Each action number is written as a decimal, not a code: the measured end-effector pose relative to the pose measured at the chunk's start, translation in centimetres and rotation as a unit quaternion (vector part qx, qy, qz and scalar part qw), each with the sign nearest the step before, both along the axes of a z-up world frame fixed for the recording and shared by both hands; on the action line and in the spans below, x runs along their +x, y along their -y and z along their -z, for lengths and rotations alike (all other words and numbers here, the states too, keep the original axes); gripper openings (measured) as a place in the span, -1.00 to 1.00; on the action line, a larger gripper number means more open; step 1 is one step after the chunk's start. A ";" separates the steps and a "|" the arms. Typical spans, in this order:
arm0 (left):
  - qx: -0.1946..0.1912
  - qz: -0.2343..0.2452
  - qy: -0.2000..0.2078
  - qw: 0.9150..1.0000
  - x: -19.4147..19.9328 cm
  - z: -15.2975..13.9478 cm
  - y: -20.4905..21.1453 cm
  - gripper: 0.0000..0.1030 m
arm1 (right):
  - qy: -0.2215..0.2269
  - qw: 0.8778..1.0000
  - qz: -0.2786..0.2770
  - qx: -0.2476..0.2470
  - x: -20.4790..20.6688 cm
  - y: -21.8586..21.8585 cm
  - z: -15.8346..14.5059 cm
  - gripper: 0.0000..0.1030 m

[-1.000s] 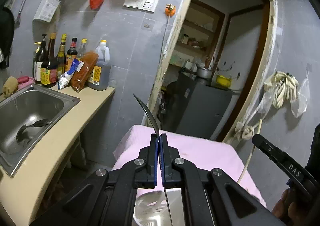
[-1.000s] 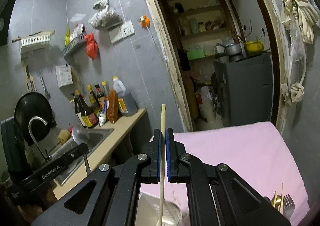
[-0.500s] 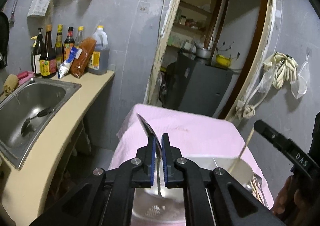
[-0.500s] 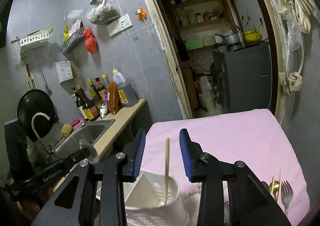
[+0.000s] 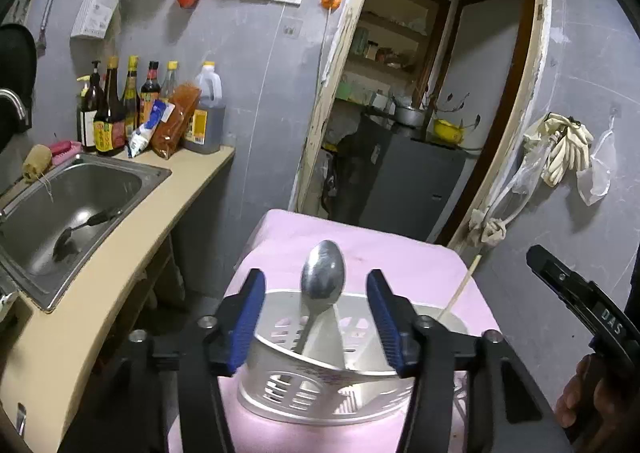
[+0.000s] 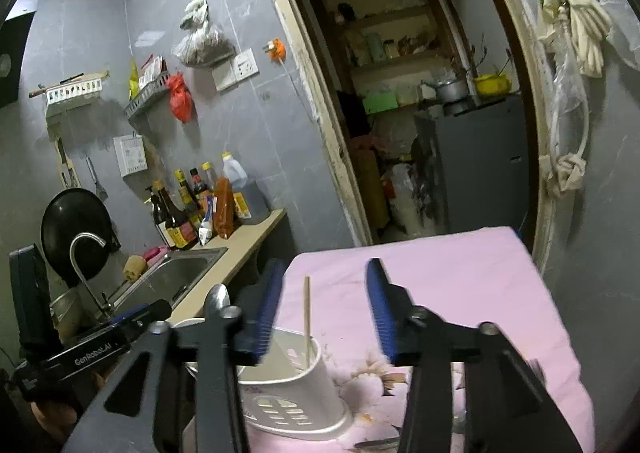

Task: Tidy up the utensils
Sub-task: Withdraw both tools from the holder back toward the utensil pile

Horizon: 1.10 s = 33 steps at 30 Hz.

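A white slotted utensil holder point(image 5: 320, 385) stands on the pink cloth point(image 5: 400, 261). A metal spoon point(image 5: 322, 281) stands in its left compartment, bowl up. My left gripper point(image 5: 316, 321) is just behind it, its jaws opening, and the blue pads point(image 5: 248, 321) are clear of the spoon. A wooden chopstick point(image 6: 307, 317) leans upright in the holder's point(image 6: 296, 385) right part. My right gripper point(image 6: 323, 311) frames it, jaws opening, with neither pad touching it. The chopstick point(image 5: 460, 289) also shows in the left wrist view.
A steel sink point(image 5: 60, 205) with a ladle in it sits in the beige counter at left, with sauce bottles point(image 5: 120, 113) behind. A doorway with a grey fridge point(image 5: 400, 181) lies beyond the table. A hand holds the other gripper body point(image 5: 580, 309) at right.
Both grippers went from shut to open. The left one let go of the spoon and the right one the chopstick; both utensils now stand in the holder. Both grippers drew back.
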State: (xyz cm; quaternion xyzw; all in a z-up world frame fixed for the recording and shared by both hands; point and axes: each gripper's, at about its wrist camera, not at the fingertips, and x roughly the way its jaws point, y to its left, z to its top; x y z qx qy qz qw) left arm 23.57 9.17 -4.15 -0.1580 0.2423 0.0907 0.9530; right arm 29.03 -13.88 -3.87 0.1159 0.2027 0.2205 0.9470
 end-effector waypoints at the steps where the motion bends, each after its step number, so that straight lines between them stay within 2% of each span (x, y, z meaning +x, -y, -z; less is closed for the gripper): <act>1: 0.001 -0.002 0.004 1.000 -0.2 -0.2 0.3 0.14 | 0.005 1.000 0.002 -0.003 -0.3 0.5 -0.2 -0.12; 5: 0.006 -0.010 0.024 1.000 -0.9 -1.3 2.0 0.46 | 0.022 1.000 0.011 -0.015 -1.1 2.3 -1.3 0.08; 10: 0.024 -0.018 0.053 0.998 -1.5 -2.6 4.8 0.73 | 0.050 0.998 0.026 -0.037 -2.3 5.2 -2.6 0.42; 14: 0.042 -0.031 0.079 0.995 -1.8 -3.3 7.4 0.91 | 0.065 0.995 0.044 -0.055 -3.0 8.0 -3.2 0.58; 22: 0.083 -0.019 0.090 0.992 -1.4 -2.8 13.2 0.95 | 0.066 0.991 0.064 -0.093 -3.4 13.0 -2.5 0.90; 29: 0.088 -0.010 0.087 0.992 -0.8 -0.4 17.2 0.95 | 0.043 0.990 0.078 -0.107 -2.3 16.3 -0.2 0.93; 33: 0.083 -0.001 0.060 0.995 0.1 1.9 18.8 0.95 | 0.010 0.991 0.082 -0.109 -1.1 17.7 2.2 0.93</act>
